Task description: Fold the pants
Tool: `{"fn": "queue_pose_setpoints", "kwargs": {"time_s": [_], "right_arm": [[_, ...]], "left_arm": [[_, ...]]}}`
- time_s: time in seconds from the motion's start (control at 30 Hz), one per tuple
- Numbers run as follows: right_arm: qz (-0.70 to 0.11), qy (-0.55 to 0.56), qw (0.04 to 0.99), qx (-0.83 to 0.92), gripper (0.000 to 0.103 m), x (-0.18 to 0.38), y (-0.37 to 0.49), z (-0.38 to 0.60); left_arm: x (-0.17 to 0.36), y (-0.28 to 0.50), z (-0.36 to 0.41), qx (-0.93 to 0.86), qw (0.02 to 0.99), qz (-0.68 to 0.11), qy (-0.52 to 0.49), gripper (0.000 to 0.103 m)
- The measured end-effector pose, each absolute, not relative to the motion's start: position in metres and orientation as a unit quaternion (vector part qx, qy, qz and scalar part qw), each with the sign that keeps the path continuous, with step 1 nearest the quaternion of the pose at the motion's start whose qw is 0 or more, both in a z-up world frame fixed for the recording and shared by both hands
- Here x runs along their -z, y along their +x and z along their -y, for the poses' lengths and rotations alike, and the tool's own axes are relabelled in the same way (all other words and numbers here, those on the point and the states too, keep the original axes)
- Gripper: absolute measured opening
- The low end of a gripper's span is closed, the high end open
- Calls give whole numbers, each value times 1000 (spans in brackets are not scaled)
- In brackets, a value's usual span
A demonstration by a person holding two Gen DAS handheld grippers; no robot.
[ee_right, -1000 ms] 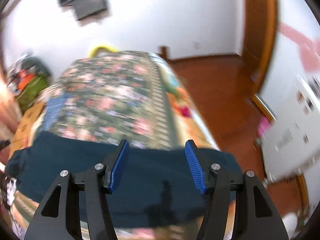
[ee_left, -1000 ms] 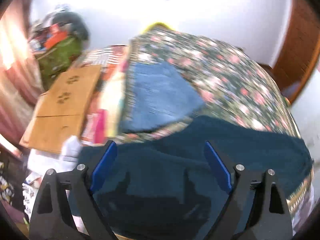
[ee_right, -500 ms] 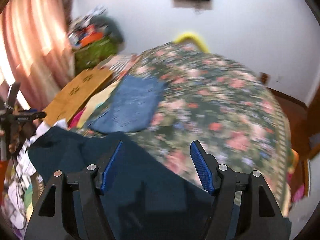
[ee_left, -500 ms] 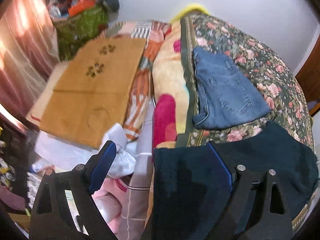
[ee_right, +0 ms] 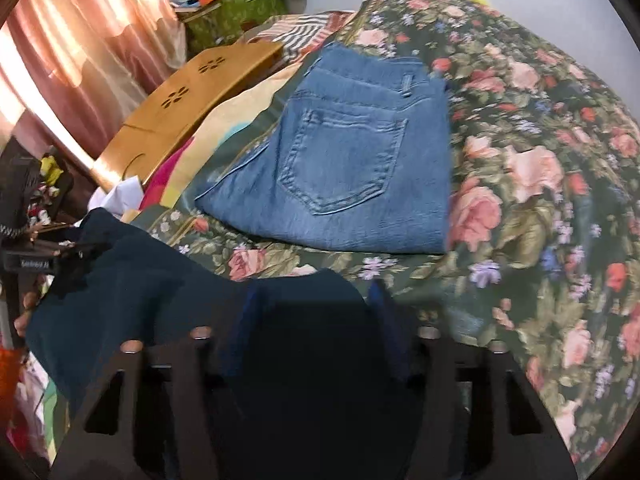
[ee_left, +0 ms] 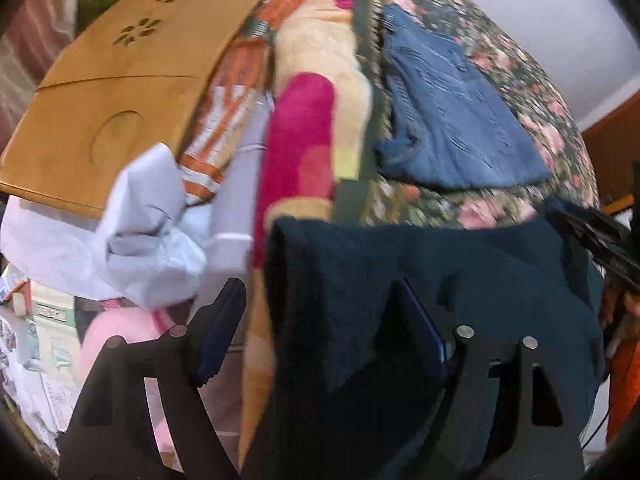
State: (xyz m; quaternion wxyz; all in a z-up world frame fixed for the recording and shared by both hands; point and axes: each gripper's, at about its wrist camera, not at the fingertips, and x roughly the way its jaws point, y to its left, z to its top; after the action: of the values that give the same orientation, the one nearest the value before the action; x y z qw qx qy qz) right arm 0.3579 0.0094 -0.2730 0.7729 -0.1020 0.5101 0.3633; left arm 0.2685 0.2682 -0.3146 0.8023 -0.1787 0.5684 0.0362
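Pants (ee_right: 132,280) look soft and floppy, best grabbed at the edge; both tongs, left (ee_left: 320,332) and right (ee_right: 316,320), are closing over cloth.

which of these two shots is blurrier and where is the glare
Left wrist view: more motion smear, on the blue jeans and the floral bedspread; no strong glare. Right wrist view: sharper on the jeans pocket, blur mainly on the right gripper fingers; bright glare on the pink curtain. Both bend straight lines, fisheye.
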Motion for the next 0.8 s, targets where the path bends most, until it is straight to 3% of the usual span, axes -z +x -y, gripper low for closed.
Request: {"fn": "queue_pose_setpoints", "kwargs": {"time_s": [0.03, 0.1, 0.13, 0.17, 0.23, 0.33, 0.5, 0.7, 0.73, 0.8], "right_arm": [[-506, -114, 772, -367, 37, 272, 355, -11], [-499, -132, 769, -376, 29, 269, 350, -13], [-495, -138, 770, -377, 27, 268, 349, -14], [-489, -144, 772, -380, 22, 266, 346, -13], [-471, -154, 780, -382, 17, 262, 342, -11], [-437, -177, 800, -371, 14, 251, 338, -9], [-413, -188, 825, -338, 14, 242, 342, -10], [-460, -187, 807, -321, 23, 243, 342, -8], [-456, -186, 808, -323, 25, 237, 337, -4], [-454, -181, 809, -327, 38, 225, 328, 5]], "left_arm": [[316, 266, -264, -30, 804, -568, -175, 65], [313, 261, -254, -37, 814, -559, -152, 57], [310, 260, -249, -44, 822, -552, -136, 48], [306, 258, -245, -54, 829, -544, -115, 29], [297, 258, -240, -74, 838, -534, -83, 26], [282, 261, -246, -89, 854, -510, -55, 26], [270, 278, -267, -85, 858, -499, -91, 28], [281, 277, -251, -93, 835, -539, -61, 48], [277, 270, -250, -84, 836, -538, -65, 56], [269, 254, -249, -84, 842, -529, -65, 68]]}}
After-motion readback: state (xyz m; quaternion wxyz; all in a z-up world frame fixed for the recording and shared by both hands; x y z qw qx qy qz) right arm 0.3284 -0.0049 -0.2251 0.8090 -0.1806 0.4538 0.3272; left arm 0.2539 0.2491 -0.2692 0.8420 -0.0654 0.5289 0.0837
